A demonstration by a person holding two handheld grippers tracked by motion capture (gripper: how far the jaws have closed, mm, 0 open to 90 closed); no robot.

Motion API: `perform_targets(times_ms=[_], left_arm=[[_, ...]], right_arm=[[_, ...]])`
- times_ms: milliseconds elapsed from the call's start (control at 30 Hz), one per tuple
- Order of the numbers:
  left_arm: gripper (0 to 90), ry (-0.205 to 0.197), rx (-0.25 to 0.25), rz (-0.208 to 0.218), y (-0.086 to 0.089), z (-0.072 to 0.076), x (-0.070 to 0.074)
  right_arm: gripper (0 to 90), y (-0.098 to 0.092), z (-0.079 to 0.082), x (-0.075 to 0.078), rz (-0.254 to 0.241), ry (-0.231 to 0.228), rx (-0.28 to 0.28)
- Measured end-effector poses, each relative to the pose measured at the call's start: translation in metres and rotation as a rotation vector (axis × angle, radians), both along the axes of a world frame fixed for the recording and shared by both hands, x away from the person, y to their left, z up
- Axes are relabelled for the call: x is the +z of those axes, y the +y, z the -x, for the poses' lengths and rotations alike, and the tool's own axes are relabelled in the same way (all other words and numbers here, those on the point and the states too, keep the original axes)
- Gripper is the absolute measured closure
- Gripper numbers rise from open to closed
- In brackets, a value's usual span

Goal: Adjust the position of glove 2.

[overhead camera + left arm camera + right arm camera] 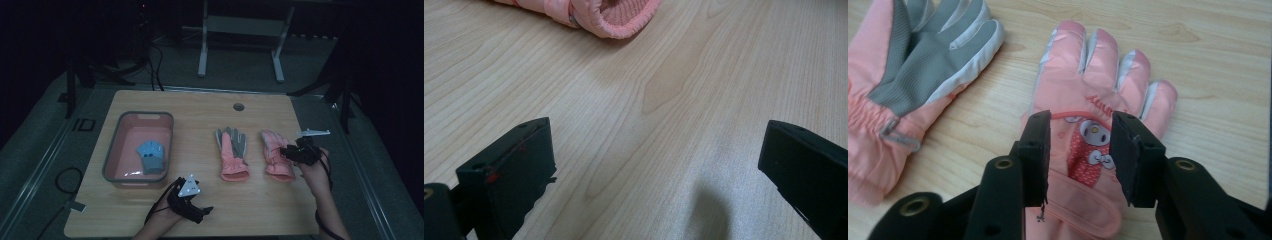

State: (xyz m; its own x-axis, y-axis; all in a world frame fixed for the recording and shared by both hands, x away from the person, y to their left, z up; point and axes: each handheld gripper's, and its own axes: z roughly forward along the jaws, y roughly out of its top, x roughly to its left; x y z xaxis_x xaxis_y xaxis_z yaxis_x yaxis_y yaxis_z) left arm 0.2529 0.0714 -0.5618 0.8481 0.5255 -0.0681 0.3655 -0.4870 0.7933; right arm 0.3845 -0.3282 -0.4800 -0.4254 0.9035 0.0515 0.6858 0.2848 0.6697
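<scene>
Left gripper resting near the table's front edge, jaws spread wide, nothing held. Farther right, right gripper half open above the pink glove, pads not pressing it. Second pink glove just left of it. Blue glove lying in the pink bin, far left.

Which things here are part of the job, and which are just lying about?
Part of the job:
- pink glove with the cartoon patch, under the right claw, whose jaws stand apart over it
- second pink glove, grey palm up
- pink bin, probably
- blue glove in the bin

Lying about:
- left claw, open over bare table
- cable on the floor
</scene>
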Motion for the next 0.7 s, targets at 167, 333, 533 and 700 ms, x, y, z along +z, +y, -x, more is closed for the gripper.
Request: perform_targets(times_ms=[167,333,533,700], left_arm=[[1.8,0.002,0.002,0.0,0.0,0.0,-0.001],[1.8,0.003,0.001,0.0,0.0,0.0,-0.001],[1.9,0.003,0.0,0.001,0.0,0.0,-0.001],[1.9,0.003,-0.003,0.0,0.001,0.0,-0.001]], right_arm=[[57.3,-0.01,-0.001,0.004,0.009,0.01,0.015],[56.2,-0.01,-0.003,-0.005,-0.011,0.024,0.02],[53.6,-0.003,-0.012,-0.023,-0.002,0.046,0.0],[60.4,0.0,-0.017,-0.038,0.032,0.056,-0.011]])
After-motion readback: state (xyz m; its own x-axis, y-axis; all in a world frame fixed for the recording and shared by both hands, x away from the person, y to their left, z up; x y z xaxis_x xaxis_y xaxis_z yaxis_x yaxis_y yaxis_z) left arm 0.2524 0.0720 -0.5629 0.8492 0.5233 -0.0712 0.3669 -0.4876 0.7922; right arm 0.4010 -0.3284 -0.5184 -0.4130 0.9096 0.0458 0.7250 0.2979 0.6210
